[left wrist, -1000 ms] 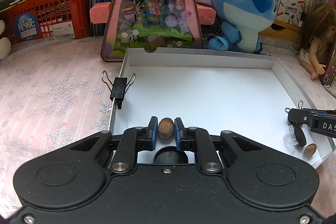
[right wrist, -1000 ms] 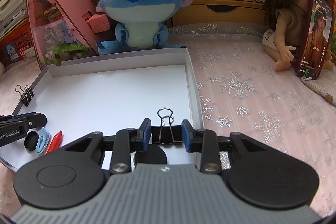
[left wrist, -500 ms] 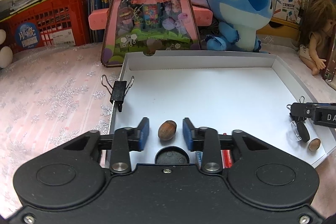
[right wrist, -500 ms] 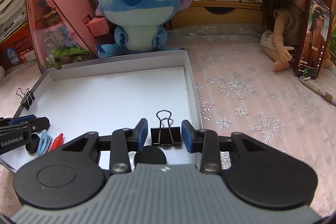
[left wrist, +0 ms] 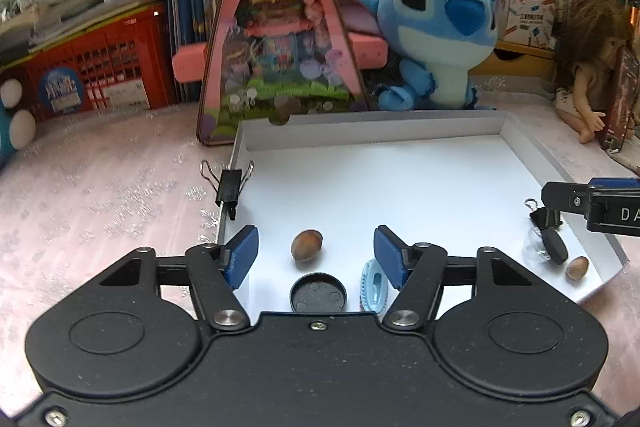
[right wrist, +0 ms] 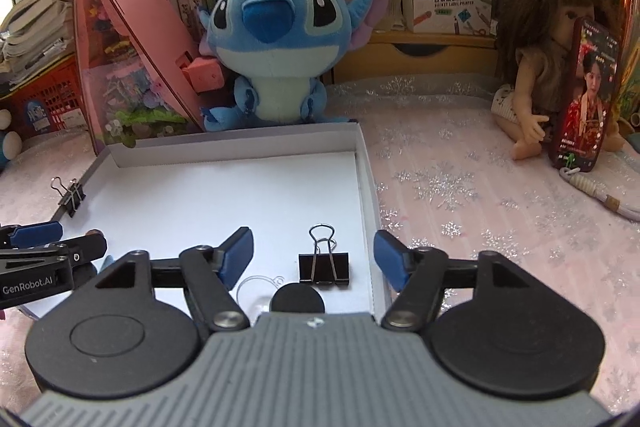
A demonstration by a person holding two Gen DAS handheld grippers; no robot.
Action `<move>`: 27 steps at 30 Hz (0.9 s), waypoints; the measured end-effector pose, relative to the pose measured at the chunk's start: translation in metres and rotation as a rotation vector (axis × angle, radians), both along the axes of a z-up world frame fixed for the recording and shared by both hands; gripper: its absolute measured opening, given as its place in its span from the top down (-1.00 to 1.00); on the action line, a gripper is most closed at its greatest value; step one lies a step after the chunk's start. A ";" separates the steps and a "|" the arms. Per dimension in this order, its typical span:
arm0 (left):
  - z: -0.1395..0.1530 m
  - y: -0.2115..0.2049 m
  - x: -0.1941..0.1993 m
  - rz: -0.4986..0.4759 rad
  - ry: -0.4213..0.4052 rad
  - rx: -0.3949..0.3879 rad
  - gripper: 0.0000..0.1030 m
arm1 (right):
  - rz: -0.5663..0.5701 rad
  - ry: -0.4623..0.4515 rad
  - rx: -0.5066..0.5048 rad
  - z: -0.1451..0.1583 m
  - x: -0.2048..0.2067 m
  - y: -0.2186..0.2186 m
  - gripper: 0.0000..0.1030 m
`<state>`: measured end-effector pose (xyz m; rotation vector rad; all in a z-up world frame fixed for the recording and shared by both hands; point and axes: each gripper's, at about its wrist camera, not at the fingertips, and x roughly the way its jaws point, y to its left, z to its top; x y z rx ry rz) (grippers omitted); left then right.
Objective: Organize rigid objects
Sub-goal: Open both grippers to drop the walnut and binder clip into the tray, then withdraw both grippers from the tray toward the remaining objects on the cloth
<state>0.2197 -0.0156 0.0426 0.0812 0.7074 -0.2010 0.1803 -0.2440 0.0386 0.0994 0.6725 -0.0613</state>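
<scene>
The small brown oval hazelnut (left wrist: 306, 245) lies on the floor of the shallow white cardboard tray (left wrist: 400, 147), close to the tray's near edge and towards its left corner. We see it straight ahead of the left gripper (left wrist: 316, 257), between the two blue pads and touching neither; its long axis runs slantwise across the gap. The jaws are opening, so we judge the nut released where it belongs. Just nearer than the nut sits a round black cap (left wrist: 318, 293), and beside that, under the right-hand pad, a pale blue ribbed plastic piece (left wrist: 374, 287).

Towards the tray's near right corner stands the black metal binder clip with wire handles (right wrist: 324, 267), upright on its black body, handles pointing away from the right gripper (right wrist: 314, 259). It too sits between spreading blue pads, clear of both, close beside the tray's right wall. A clear plastic disc (right wrist: 256, 287) and a second black cap (right wrist: 297, 299) lie just nearer than it.

Another black binder clip (left wrist: 231, 183) is clamped on the tray's left wall, and a second hazelnut (left wrist: 577, 267) rests at the near right corner.

Our judgement: each gripper must back straight out along its own line, because a sideways pull would drag a pad across the nut or tip the clip.
</scene>
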 end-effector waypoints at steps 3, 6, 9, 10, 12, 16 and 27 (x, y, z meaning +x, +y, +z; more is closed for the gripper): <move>0.007 0.000 -0.009 -0.004 -0.013 0.006 -0.25 | 0.009 -0.017 -0.016 0.005 -0.008 0.003 -0.65; 0.014 0.002 -0.021 -0.018 -0.031 -0.005 -0.28 | 0.021 -0.032 -0.015 0.009 -0.018 0.004 -0.66; 0.022 0.004 -0.036 -0.028 -0.057 -0.018 -0.31 | 0.044 -0.056 -0.033 0.012 -0.031 0.006 -0.69; 0.024 0.004 -0.042 -0.033 -0.066 -0.023 -0.33 | 0.056 -0.064 -0.041 0.012 -0.036 0.007 -0.70; 0.028 0.004 -0.051 -0.049 -0.075 -0.032 -0.36 | 0.082 -0.076 -0.061 0.011 -0.046 0.010 -0.71; 0.033 0.001 -0.070 -0.081 -0.091 -0.041 -0.38 | 0.125 -0.101 -0.084 0.010 -0.065 0.014 -0.74; 0.025 0.001 -0.120 -0.161 -0.096 -0.083 -0.40 | 0.180 -0.188 -0.103 -0.001 -0.118 0.010 -0.87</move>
